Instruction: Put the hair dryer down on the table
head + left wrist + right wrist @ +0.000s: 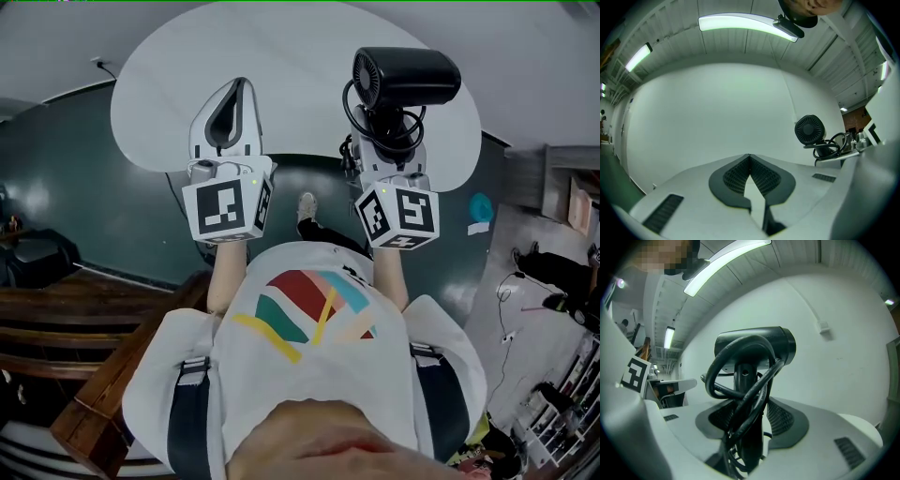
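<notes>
- The black hair dryer is in the right gripper, held up over the right part of the white table. It has not been laid down.
- The right gripper view shows the jaws closed on the dryer's handle. The barrel sits crosswise on top.
- The black cord is looped around the handle, with some strands running down between the jaws.
- The left gripper is just beside it over the table's left part. Its fingers meet at the tips and grip nothing.
- In the left gripper view, the dryer's round rear grille stands apart from that gripper, with open space between them.
- The table's curved near edge runs under both grippers, just ahead of their marker cubes.
- The right edge of the table is near the dryer. To the left and further ahead there is broad bare tabletop.
- The tabletop is plain and white.
- Around the table is a dark green floor, with wooden furniture at the left and cables and clutter at the right.
</notes>
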